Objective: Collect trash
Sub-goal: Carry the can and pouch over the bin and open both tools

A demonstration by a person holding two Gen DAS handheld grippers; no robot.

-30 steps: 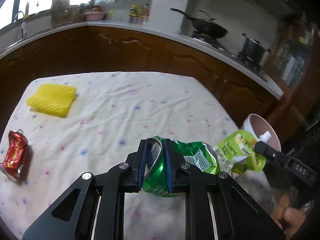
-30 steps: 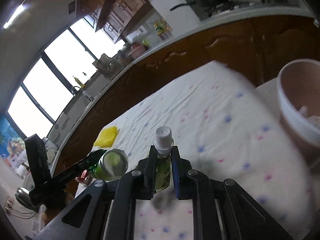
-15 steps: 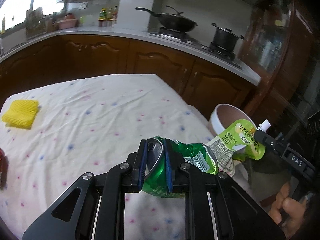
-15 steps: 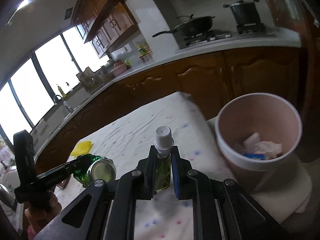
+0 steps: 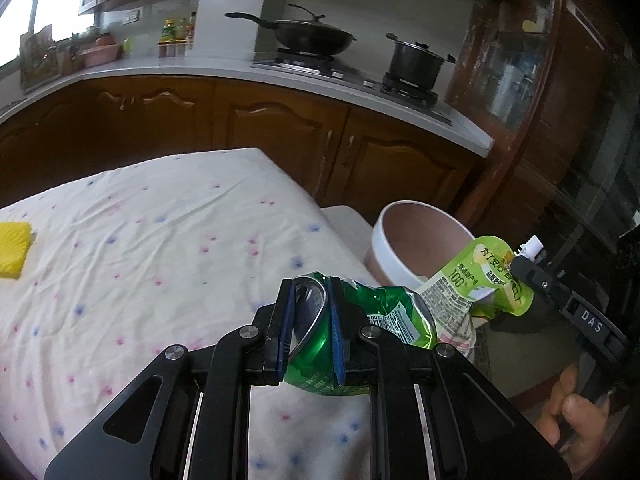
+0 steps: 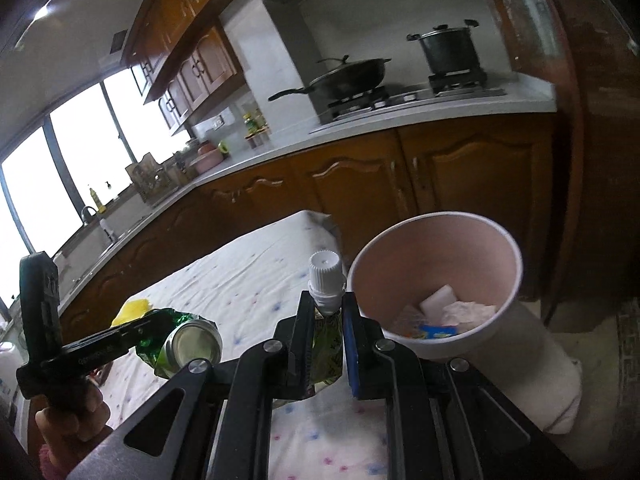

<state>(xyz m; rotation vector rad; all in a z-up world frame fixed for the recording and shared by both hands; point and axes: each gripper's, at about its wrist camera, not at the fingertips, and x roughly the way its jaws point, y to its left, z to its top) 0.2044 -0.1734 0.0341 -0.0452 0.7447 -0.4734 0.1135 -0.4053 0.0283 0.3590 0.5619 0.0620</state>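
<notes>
The left gripper [image 5: 310, 320], black with blue pads, is pinched on a crushed green aluminium drink can [image 5: 352, 336] at its rim end; the can lies crosswise between the pads, its crumpled body extending toward 3 o'clock in the left wrist view; a white label panel with a barcode and small print is visible on it, the print too small to read. The right gripper [image 6: 326, 340] is pinched on a lime-green foil drink pouch with a white screw cap [image 6: 326, 340]; the cap stands upright above the pads; in the left wrist view the pouch face [image 5: 476, 280] shows "100%" in white, with further characters not legible. The right gripper's black body bears the letters "DAS" in that view; a person's hand [image 5: 568, 408] grips its handle at 4 o'clock.

Both items are held in the air above the table edge; the table is covered by a white cloth with pink and blue dots [image 5: 160, 260]. A pink round plastic bin with a white rim [image 6: 508, 240] stands just beside the table, at 2 o'clock from the pouch in the right wrist view; it contains white crumpled paper and a small blue and yellow wrapper. A yellow ribbed sponge [image 5: 12, 256] lies on the cloth at 9 o'clock in the left wrist view.
</notes>
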